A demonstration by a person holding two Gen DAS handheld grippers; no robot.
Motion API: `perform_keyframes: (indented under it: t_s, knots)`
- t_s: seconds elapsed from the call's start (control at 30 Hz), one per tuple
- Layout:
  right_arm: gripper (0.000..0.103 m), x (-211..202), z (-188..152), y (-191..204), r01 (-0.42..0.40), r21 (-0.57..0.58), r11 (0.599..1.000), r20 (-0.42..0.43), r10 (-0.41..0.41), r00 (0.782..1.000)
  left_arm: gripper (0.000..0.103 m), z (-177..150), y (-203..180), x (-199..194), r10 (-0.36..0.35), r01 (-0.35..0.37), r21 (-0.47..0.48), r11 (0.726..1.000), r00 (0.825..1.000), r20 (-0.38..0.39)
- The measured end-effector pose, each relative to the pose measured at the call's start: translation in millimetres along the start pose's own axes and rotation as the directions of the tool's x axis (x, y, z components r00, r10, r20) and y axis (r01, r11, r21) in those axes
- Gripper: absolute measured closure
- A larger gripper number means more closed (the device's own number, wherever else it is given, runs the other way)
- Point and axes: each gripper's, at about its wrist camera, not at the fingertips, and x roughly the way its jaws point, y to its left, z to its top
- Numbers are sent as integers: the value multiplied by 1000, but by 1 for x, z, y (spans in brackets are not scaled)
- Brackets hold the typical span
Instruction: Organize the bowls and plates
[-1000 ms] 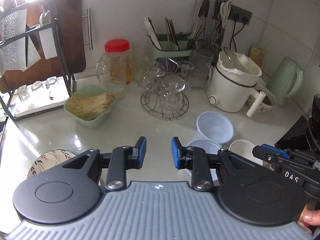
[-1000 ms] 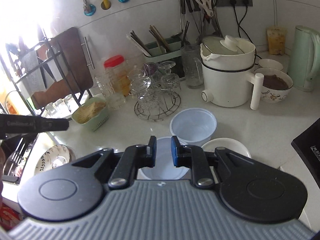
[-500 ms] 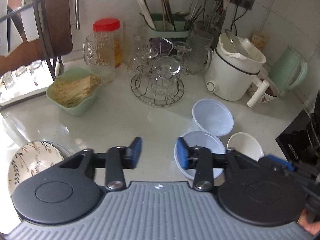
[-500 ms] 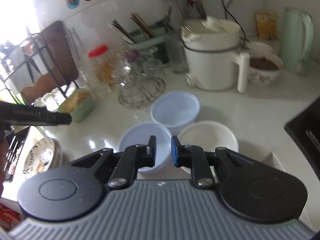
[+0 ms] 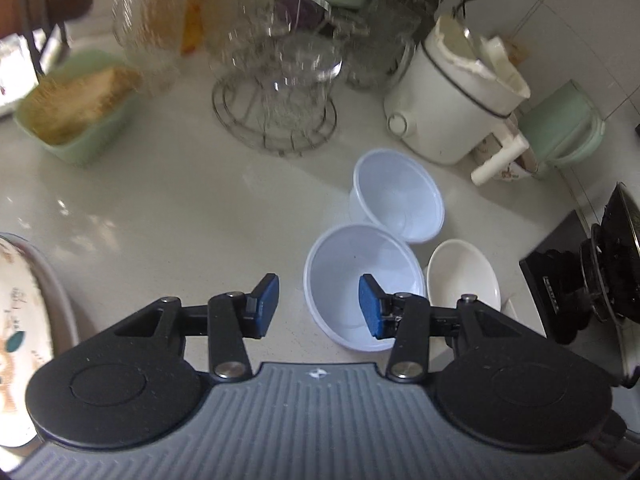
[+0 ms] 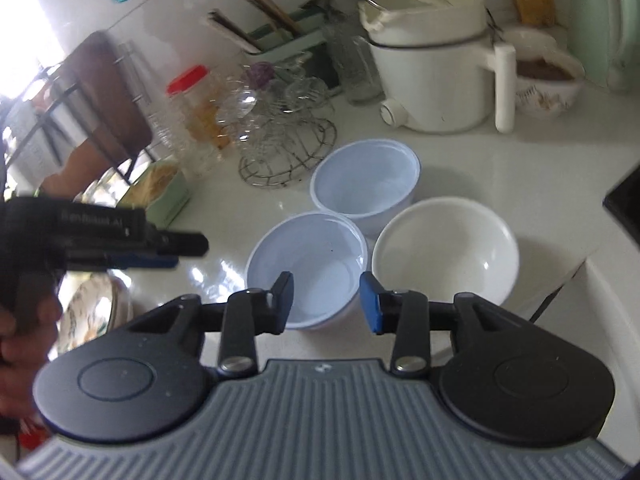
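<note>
Three bowls stand mouth-up, clustered on the pale surface (image 6: pixel 500 168), rims touching or nearly so: near translucent bowl (image 6: pixel 308 264), far translucent bowl (image 6: pixel 366 178), white bowl (image 6: pixel 444 248) to their right. Round; no long axis. Patterned plate (image 5: pixel 16 320) lies flat at left edge. Right hand-held gripper (image 6: pixel 326 300) tilted down over near bowl's rim, jaws opening, pads clear of it. Left hand-held gripper (image 5: pixel 318 306) pitched steeply down, parted, empty; right pad over that bowl's interior.

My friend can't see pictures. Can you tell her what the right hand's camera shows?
The right gripper, jaws opening and empty, hangs over three empty bowls: two bluish bowls and a white bowl. The left gripper reaches in from the left.
</note>
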Motion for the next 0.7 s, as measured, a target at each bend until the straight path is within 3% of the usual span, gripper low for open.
perform_keyframes:
  t_s: [0.17, 0.57, 0.7]
  knots:
    - [64, 20, -7, -3, 61, 92, 994, -29, -59, 998, 53, 8, 6, 31, -28, 28, 10, 1000, 997, -76]
    - [72, 48, -7, -13, 63, 168, 984, -69, -52, 996, 55, 17, 7, 88, -36, 43, 36, 998, 982, -184]
    - [81, 54, -8, -16, 53, 180, 982, -92, -37, 995, 71, 19, 7, 93, -41, 49, 35, 998, 979, -198]
